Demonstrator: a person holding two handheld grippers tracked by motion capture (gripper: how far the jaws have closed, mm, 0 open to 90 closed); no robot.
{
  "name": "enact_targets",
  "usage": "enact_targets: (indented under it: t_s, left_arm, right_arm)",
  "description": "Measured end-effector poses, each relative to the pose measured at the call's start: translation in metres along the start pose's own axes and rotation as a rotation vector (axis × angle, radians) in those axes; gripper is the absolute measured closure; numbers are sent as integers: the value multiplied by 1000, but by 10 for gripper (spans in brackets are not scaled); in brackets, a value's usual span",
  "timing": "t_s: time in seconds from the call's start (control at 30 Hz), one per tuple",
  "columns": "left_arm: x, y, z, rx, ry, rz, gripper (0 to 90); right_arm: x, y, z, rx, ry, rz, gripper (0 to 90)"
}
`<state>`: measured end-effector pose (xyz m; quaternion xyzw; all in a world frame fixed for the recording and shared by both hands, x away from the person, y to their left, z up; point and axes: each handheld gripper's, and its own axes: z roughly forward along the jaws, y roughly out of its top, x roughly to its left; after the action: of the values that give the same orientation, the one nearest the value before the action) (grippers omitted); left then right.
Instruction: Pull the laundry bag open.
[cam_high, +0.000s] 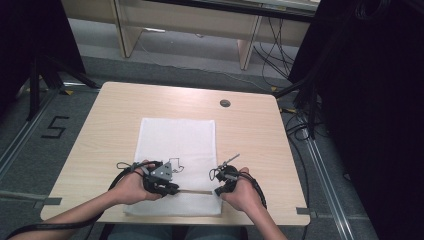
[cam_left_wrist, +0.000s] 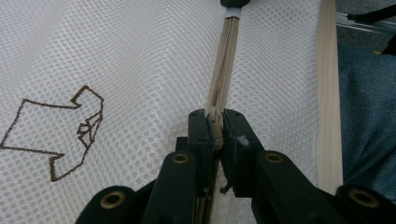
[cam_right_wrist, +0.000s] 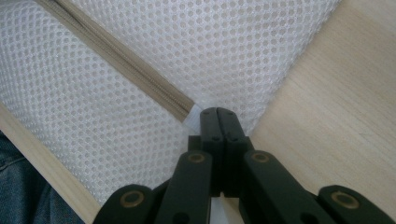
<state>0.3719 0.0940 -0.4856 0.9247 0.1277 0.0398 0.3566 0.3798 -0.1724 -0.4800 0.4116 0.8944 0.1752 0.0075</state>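
A white mesh bag (cam_high: 177, 140) lies flat on the wooden table (cam_high: 115, 115), with a brown outline logo (cam_left_wrist: 70, 130) printed on it. A beige zipper (cam_high: 195, 191) runs across the bag near the front edge. My left gripper (cam_high: 172, 189) is shut on the zipper pull; in the left gripper view its jaws (cam_left_wrist: 214, 114) pinch the beige piece and the zipper (cam_left_wrist: 224, 60) stretches away from them. My right gripper (cam_high: 218, 190) is shut on the bag's edge at the zipper's end (cam_right_wrist: 184, 112), jaws pressed together (cam_right_wrist: 217, 112), with the mesh (cam_right_wrist: 224, 42) beyond them.
A round cable hole (cam_high: 225, 103) sits at the table's back right. Bare wood (cam_right_wrist: 336, 116) lies right of the bag. The table's front edge (cam_left_wrist: 329, 93) is close to the zipper. Black stands and cables crowd the floor on both sides.
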Motion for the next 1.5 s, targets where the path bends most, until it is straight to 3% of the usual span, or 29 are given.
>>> enact_targets:
  t_s: [0.1, 0.2, 0.37, 0.53, 0.57, 0.7, 0.83, 0.93, 0.97, 1.1, 1.13, 1.27, 1.47, 1.5]
  left_arm:
    - [4, -6, -6, -33, -15, -54, 819]
    - [6, -13, -11, -25, -6, -62, 819]
    - [4, -13, -11, -11, 1, -37, 818]
    - [5, -14, -13, -12, -1, -41, 819]
    - [6, -18, -15, -28, -10, -72, 819]
    - [5, -21, -16, -34, -7, -83, 818]
    - [6, -20, -18, -24, -3, -46, 819]
    - [5, -22, -19, -27, 4, -70, 819]
    - [7, -23, -21, -1, 19, -44, 819]
    - [11, -33, -28, -5, 24, -77, 819]
    - [12, -36, -32, -20, 12, -104, 819]
    - [11, -38, -34, -13, 26, -88, 819]
    - [12, -46, -38, -16, 34, -123, 819]
    - [14, -48, -41, -2, 42, -102, 819]
  right_arm:
    - [0, 0, 0, 1, 2, 4, 900]
    - [-1, 0, 0, 0, 6, -3, 900]
    - [0, 0, 0, 4, -2, -3, 900]
    - [-1, 0, 0, -1, 5, -4, 900]
    - [-1, 0, 0, -1, 5, -2, 900]
    - [-1, 0, 0, 0, 7, -2, 900]
    - [-1, 0, 0, -3, 4, -6, 900]
    - [-1, 0, 0, -3, 6, -2, 900]
    - [-1, 0, 0, -2, 7, -4, 900]
    - [-1, 0, 0, -2, 9, -2, 900]
    - [-1, 0, 0, 1, 9, 0, 900]
    - [-1, 0, 0, -1, 5, -1, 900]
    - [-1, 0, 0, -3, 8, 0, 900]
    - [-1, 0, 0, -1, 10, 2, 900]
